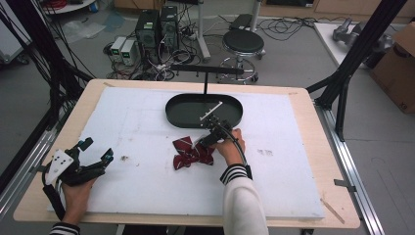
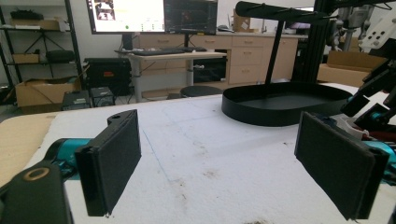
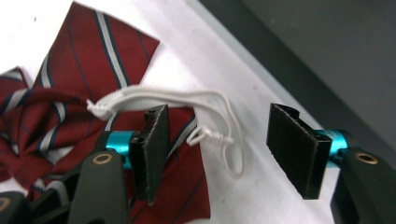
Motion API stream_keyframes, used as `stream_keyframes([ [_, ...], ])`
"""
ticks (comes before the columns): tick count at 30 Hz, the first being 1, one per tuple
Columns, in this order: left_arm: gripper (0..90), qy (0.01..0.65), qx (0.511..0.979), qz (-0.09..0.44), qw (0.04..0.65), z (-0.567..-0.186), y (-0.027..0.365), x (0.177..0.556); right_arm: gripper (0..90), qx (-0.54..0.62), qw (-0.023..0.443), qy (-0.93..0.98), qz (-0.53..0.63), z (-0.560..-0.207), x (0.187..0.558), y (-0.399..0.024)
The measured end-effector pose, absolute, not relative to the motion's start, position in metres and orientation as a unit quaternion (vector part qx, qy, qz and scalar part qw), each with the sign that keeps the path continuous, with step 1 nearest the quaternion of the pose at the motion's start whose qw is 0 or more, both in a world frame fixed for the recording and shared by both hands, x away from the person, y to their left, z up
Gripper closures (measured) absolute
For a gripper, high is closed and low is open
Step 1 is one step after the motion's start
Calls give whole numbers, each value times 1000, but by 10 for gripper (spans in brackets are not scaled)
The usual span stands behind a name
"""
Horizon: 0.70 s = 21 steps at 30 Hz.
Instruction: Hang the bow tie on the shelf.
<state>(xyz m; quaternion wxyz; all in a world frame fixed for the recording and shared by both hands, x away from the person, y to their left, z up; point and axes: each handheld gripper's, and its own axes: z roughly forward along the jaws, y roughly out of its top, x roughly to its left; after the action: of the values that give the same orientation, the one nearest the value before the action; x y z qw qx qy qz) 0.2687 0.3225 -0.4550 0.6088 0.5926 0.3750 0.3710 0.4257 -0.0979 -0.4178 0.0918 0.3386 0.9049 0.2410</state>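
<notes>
The bow tie (image 3: pixel 60 116), soft, light cloth with a thin elastic loop (image 3: pixel 196 105), lies under and between the wide-open, empty right tongs (image 3: pixel 224 140), best pinched probably at its knot; left tongs (image 2: pixel 224 163) gape empty, well apart.

The place is a lab or research workroom. In the upper left of the high view, computer towers (image 1: pixel 157 27) stand on a grey floor amid tangled cables (image 1: pixel 176 58), with a round stool (image 1: pixel 243 43) at top centre and black frame struts (image 1: pixel 359 46) at the upper right. The left gripper view shows two lit monitors (image 2: pixel 154 15) at the top, a desk with a keyboard (image 2: pixel 161 51), wooden cabinets (image 2: pixel 243 56) and cardboard boxes (image 2: pixel 39 95).
</notes>
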Motion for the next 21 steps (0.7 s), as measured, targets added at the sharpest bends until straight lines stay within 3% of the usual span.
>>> stream_keyframes([
  [13,148,374,592,371,609,-455,322,269,485,342,75,908,228,-420,427,-103],
  [21,148,374,592,371,609,-455,323,269,665,339,55,910,232,-419,427,-103],
])
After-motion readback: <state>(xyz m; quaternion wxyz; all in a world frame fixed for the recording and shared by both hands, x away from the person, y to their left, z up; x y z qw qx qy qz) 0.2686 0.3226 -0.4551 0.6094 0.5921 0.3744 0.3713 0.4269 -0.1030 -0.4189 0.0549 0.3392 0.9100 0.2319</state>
